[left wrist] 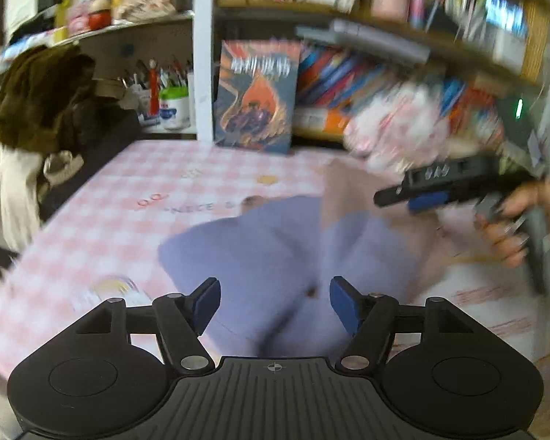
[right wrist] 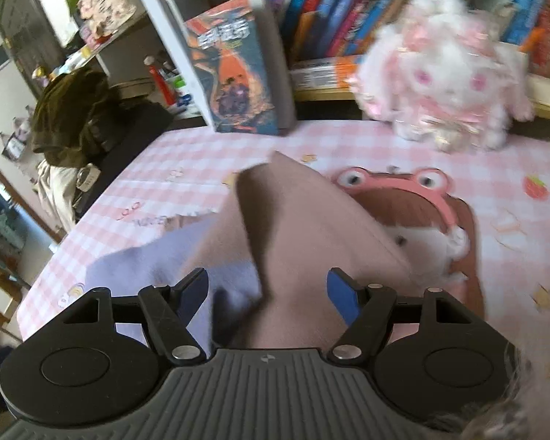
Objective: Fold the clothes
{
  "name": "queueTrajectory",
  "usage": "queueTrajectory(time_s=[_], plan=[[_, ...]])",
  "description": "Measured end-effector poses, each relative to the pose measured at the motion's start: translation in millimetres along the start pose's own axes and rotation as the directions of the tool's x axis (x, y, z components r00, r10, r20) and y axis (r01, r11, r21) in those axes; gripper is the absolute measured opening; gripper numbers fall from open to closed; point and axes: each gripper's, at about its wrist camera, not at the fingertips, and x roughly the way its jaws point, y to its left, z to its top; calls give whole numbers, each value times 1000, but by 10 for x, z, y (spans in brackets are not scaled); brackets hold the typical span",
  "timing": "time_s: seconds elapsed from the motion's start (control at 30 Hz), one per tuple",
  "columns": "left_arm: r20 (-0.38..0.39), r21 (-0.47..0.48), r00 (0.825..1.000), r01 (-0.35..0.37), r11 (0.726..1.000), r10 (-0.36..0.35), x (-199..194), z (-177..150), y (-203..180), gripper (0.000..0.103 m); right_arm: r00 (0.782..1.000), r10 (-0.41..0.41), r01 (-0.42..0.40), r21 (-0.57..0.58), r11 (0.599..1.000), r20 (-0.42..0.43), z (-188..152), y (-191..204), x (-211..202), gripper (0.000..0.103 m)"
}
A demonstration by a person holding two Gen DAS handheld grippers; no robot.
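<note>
Both grippers' fingers apart, over garment

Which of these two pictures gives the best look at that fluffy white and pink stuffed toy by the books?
The right wrist view: the stuffed toy sits whole there, eyes visible. The left wrist view shows only a smeared white-pink blur.

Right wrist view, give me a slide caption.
Open right gripper over a pink-and-lavender garment on the checked tablecloth.
</note>
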Motion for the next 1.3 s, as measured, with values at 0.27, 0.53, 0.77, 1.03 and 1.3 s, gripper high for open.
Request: queueTrajectory(time_s=[0.27,0.53,0.77,1.03,1.3], plan=[[-160,449,987,76,890,-3,821,18,-457,68,986,-87,67,-138,988,-141,32,442,695,64],[-139,603,988,136,786,-65,960,-18,-568,68,993,-122,120,156,980,0,-306,28,-280,5],[-125,621,982,188,761,-140,1052,-4,-559,69,970,-225,243,322,915,-92,-1214,81,-965,1],[-70,396,971,236,887,-227,968,225,-198,7,963,-248,267,445,855,-101,-1729,346,-1189,10],[151,-211,937,342,916,-315,493,295,1208,6,975,-218,190,344,920,43,-1217,578,-1073,64]])
